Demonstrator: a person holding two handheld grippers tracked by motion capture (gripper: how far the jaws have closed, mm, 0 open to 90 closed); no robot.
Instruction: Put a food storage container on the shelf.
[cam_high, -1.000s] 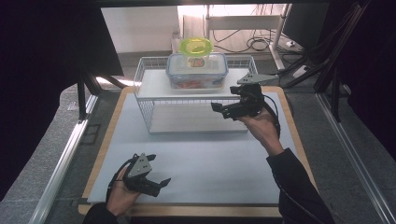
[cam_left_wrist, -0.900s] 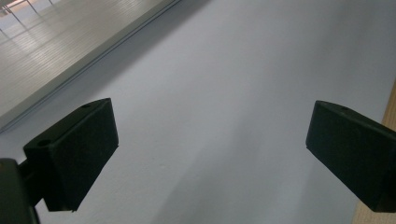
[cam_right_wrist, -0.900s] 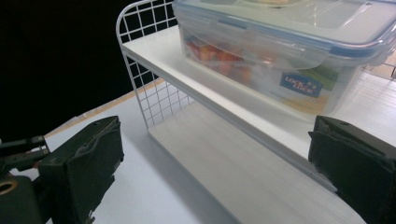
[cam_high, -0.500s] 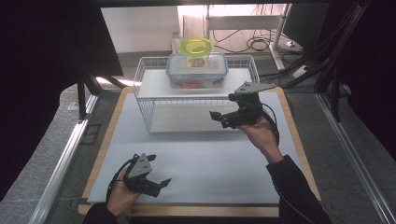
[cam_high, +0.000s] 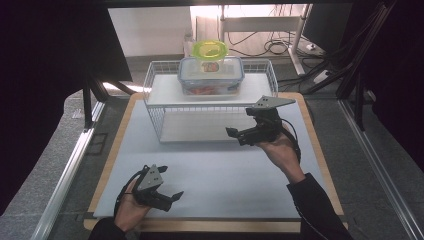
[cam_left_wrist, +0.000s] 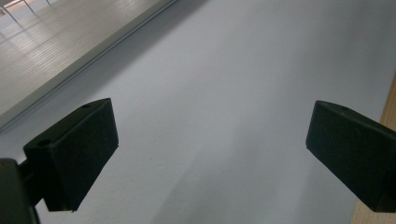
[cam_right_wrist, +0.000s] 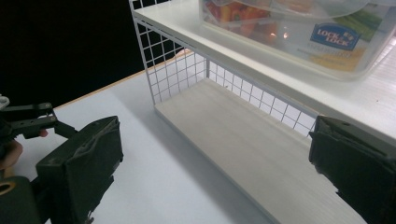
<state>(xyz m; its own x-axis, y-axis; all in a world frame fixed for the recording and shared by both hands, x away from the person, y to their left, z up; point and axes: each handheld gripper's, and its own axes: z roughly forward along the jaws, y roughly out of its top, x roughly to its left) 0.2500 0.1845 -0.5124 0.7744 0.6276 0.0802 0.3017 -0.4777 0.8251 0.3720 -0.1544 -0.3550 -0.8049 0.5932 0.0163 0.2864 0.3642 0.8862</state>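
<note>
Right tool (cam_high: 237, 135) agape beside wire rack (cam_high: 155, 107); left tool (cam_high: 171, 197) agape.

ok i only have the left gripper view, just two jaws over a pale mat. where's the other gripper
Observer: The right gripper is held in front of the wire shelf rack, jaws open.
Operator: anything on that rack
Observer: A clear lidded food container sits on its top shelf; the right gripper view shows a Lock & Lock label on it.
Operator: and the lower shelf
Observer: The lower shelf looks bare in the right gripper view.
</note>
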